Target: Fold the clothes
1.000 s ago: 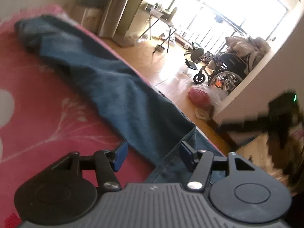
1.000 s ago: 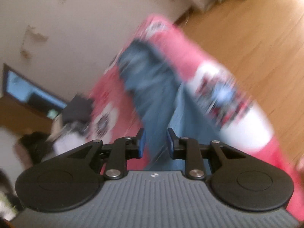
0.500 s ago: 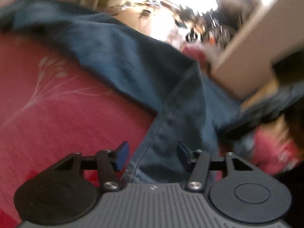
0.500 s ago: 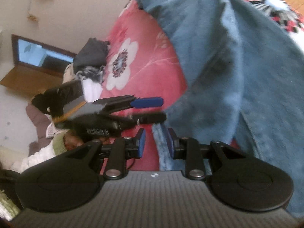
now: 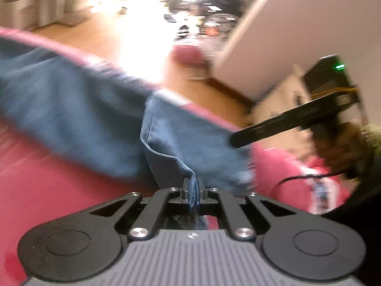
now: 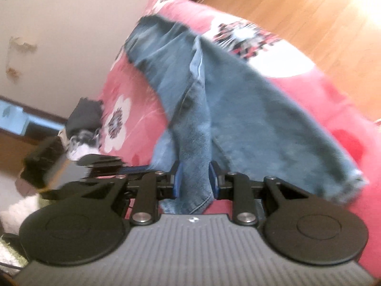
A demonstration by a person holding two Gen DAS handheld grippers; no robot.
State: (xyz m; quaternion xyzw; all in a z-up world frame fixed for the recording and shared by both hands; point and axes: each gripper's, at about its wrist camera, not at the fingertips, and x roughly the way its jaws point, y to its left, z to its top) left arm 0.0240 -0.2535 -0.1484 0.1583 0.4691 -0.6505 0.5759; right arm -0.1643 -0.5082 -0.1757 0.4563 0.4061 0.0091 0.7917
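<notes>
While the blue jeans (image 6: 250, 109) lay spread across the red floral bedspread (image 6: 123, 90), the left gripper (image 5: 193, 190) was pressed together on a thin fold of their denim edge. The right gripper (image 6: 194, 181) pinched a thicker bunch of the same jeans between its blue pads (image 6: 178, 178), its jaws only partly apart.

no readable text or labels, views blurred, perhaps a tiny logo mark, illegible

Red floral bedspread (image 6: 133, 90), wooden floor (image 6: 309, 19), scuffed wall (image 6: 71, 23)
</notes>
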